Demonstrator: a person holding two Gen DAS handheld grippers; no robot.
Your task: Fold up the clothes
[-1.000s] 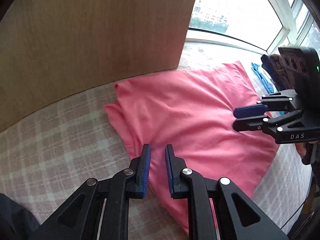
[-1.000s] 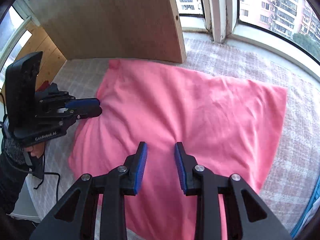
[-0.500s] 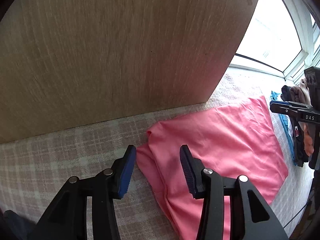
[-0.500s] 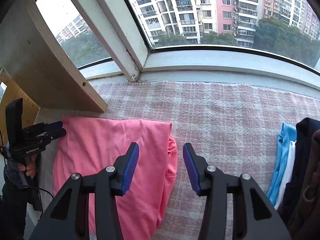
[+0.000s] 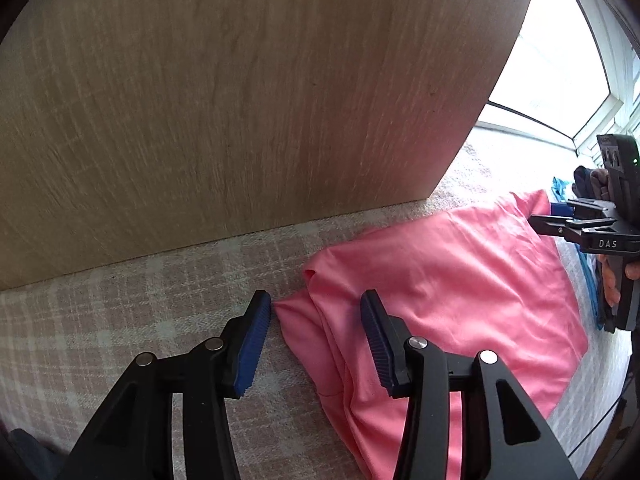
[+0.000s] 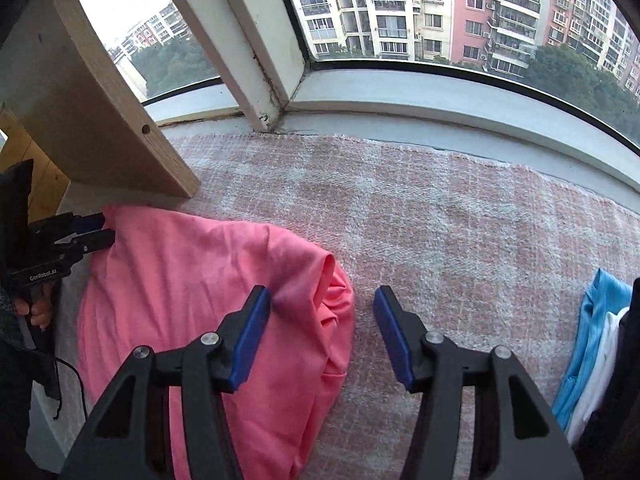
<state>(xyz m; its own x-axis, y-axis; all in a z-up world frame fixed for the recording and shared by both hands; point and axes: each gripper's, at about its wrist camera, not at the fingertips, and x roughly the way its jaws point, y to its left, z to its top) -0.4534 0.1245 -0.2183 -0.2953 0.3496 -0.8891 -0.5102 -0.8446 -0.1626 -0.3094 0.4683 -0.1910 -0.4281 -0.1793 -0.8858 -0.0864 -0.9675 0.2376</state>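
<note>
my landmark is the pink soft-fabric garment [image 5: 448, 276], lying partly folded and rumpled on the pink-and-white checked woven mat [image 6: 460, 216] of a window seat. my left tongs [image 5: 316, 312] stand wide apart and hold nothing, straddling the garment's corner nearest the tall pale wooden panel [image 5: 240, 100]; one blue pad [image 5: 252, 340] sits on the mat just beside the cloth, the other above the fabric. my right tongs [image 6: 322, 312] are also spread and empty, straddling the garment's opposite bunched corner, on the side toward the window frame [image 6: 264, 60]. i judge both corners are lined up for a pinch. to do it well, i would close on all layers at each corner together, lift both evenly, and keep the edge taut so the fold lands flat. there are no containers in view; beyond the garment, on the side away from the panel, a stack of blue, white and dark clothes [image 6: 600, 344] lies on the mat.
</note>
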